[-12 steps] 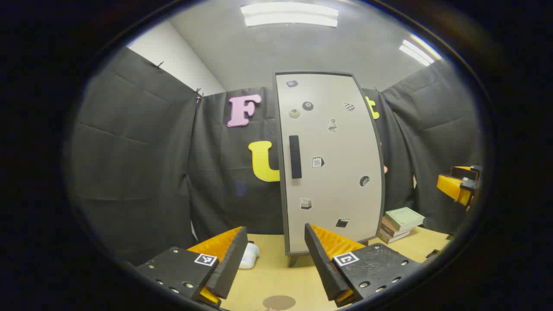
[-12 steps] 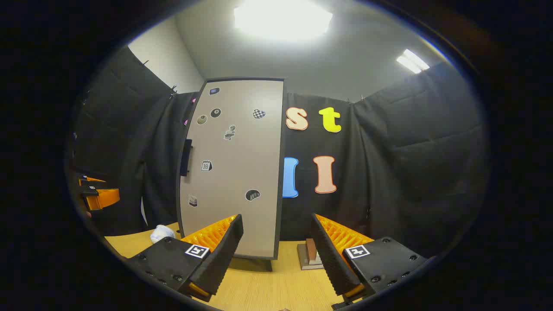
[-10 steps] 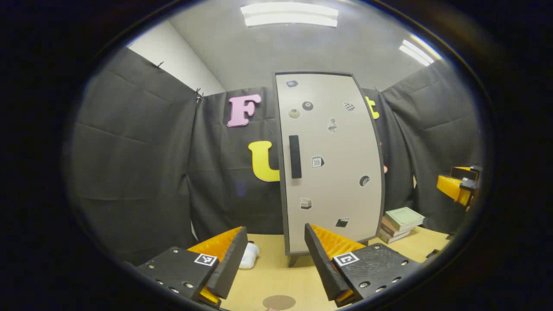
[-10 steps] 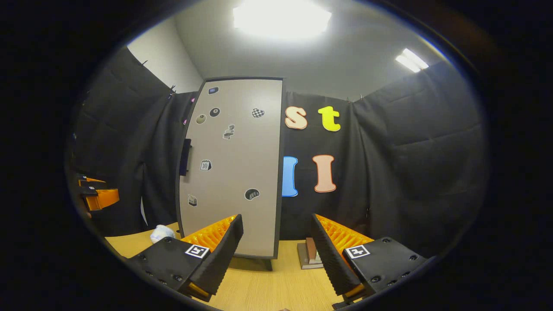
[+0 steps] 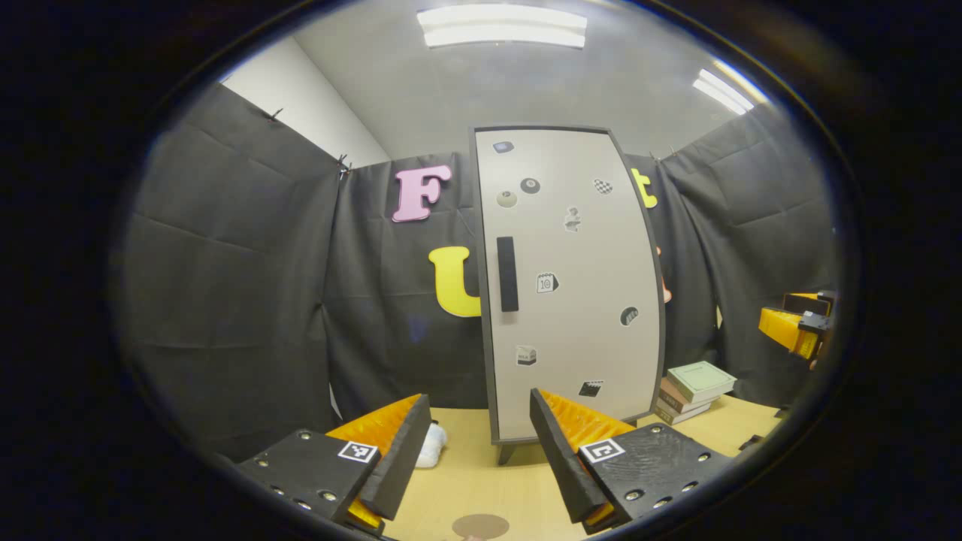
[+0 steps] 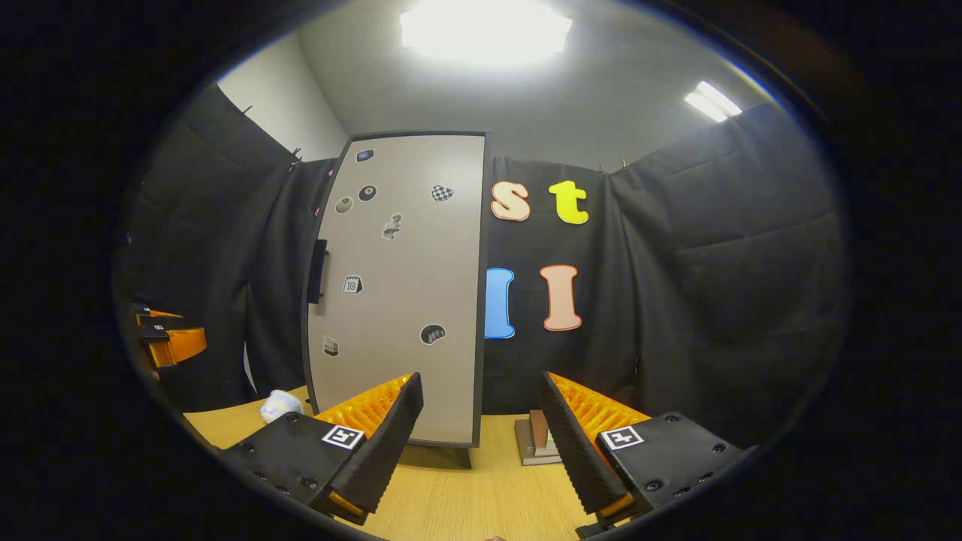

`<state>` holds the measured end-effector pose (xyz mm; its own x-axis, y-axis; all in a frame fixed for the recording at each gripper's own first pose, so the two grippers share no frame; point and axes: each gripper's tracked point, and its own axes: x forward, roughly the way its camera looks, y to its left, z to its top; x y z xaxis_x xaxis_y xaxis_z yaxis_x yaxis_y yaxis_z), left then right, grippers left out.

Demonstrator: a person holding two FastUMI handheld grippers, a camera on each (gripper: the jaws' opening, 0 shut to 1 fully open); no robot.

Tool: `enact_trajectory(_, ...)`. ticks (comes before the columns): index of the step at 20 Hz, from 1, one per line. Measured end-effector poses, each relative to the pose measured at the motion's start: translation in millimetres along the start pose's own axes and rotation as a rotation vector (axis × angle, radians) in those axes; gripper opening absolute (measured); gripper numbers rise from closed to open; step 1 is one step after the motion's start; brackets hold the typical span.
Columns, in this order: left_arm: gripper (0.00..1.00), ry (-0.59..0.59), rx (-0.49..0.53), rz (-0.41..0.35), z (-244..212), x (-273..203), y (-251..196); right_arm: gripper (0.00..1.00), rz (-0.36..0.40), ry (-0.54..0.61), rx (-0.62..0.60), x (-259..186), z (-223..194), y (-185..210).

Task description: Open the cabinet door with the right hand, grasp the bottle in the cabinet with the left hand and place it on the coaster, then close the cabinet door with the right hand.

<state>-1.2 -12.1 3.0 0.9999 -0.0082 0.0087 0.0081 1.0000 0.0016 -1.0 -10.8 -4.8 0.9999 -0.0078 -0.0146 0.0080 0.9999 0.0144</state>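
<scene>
grey cabinet door [image 6: 398, 285] stands closed on the table [image 6: 466, 496], so the opening step is in hand: right gripper [image 6: 481, 443], fingers apart and empty, must reach the black handle [image 6: 318, 270]; left gripper [image 5: 473, 458] waits apart above the coaster [image 5: 481, 525], bottle presumably inside.

At the lower right of your left gripper view, a stack of books [image 5: 695, 389] lies on the wooden table [image 5: 481, 481], a pale green one on top. Low and left of centre there, a crumpled white object [image 5: 432, 445] rests on the tabletop. Your right gripper view shows the same white lump [image 6: 278, 406] at lower left, and two ceiling lights [image 6: 485, 26] glow along the top.
</scene>
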Motion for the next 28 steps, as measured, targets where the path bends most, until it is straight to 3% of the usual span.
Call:
enact_trajectory(7,0.8,-0.012,0.003,0.009,6.3,-3.5,-16.6,0.99,0.008,-0.008,0.013,-0.8,1.6,-13.7)
enact_trajectory(13,0.82,-0.008,0.022,0.062,6.3,-5.2,-20.7,0.98,0.079,-0.017,0.014,11.3,10.9,-7.6)
enact_trajectory(22,0.82,0.007,0.026,0.127,-3.9,-2.6,25.2,0.98,0.16,-0.047,0.066,59.8,47.7,47.4)
enact_trajectory(28,0.8,0.001,0.035,0.156,-13.9,16.2,84.3,0.98,0.215,-0.067,0.062,95.1,76.0,109.8)
